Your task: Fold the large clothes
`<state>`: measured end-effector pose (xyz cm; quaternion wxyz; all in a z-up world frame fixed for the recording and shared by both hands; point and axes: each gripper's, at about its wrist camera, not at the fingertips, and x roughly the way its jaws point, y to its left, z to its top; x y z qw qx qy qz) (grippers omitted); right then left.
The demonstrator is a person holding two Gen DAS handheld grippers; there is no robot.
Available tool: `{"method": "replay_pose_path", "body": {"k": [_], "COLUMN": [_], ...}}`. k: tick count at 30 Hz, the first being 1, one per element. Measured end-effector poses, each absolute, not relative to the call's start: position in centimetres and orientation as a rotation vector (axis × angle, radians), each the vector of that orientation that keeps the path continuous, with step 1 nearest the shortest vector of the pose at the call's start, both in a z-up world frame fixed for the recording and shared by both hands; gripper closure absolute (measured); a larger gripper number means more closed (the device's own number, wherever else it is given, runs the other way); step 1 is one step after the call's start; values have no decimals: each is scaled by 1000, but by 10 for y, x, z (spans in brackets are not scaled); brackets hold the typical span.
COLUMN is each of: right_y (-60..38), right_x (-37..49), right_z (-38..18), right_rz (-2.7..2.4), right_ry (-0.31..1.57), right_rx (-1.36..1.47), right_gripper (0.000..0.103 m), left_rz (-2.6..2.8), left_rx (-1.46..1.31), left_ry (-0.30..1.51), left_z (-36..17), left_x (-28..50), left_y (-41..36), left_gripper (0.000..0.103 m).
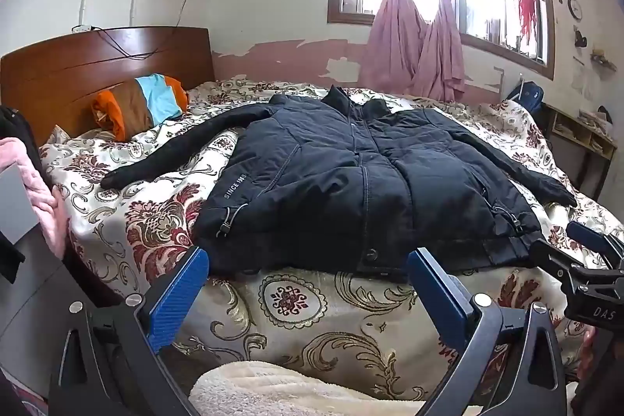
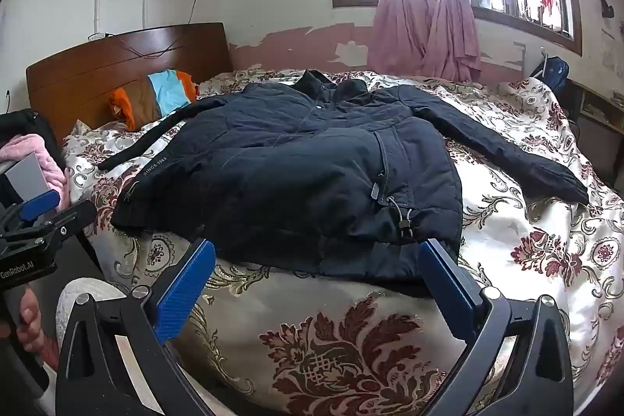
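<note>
A large dark navy padded jacket (image 1: 351,174) lies face up on the bed, zipped, collar toward the far wall, both sleeves spread out to the sides. It also shows in the right wrist view (image 2: 304,174). My left gripper (image 1: 308,260) is open and empty, just short of the jacket's hem near its left half. My right gripper (image 2: 318,252) is open and empty, at the hem near the jacket's right half. The right gripper shows at the right edge of the left wrist view (image 1: 585,260); the left gripper shows at the left edge of the right wrist view (image 2: 39,217).
The bed has a floral cream and maroon cover (image 1: 312,307) and a wooden headboard (image 1: 105,65). An orange, brown and blue pillow (image 1: 144,104) lies at the head. Pink cloth (image 1: 43,190) hangs at the left. A shelf (image 1: 585,139) stands at the right, under the window with pink curtains (image 1: 421,41).
</note>
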<state>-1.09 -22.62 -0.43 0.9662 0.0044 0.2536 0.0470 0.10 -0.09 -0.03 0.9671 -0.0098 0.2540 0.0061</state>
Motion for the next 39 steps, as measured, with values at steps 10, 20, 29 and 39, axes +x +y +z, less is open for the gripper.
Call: {"method": "replay_pose_path", "body": {"k": [10, 20, 29, 39], "right_y": [-226, -223, -224, -223], "right_x": [-12, -12, -12, -13], "right_z": [-5, -5, -5, -7], "right_rz": [95, 94, 95, 101], "right_ry": [514, 515, 516, 520], "right_rx": [9, 12, 12, 9], "right_gripper": [1, 1, 1, 1], "left_rz": [1, -6, -7, -6], "left_rx": [-35, -38, -40, -40], "left_ry": [497, 502, 496, 495], "left_z": [6, 1, 0, 1], "left_x": [-3, -1, -2, -2], "left_y": [0, 1, 1, 0], "left_gripper": [0, 0, 0, 0]}}
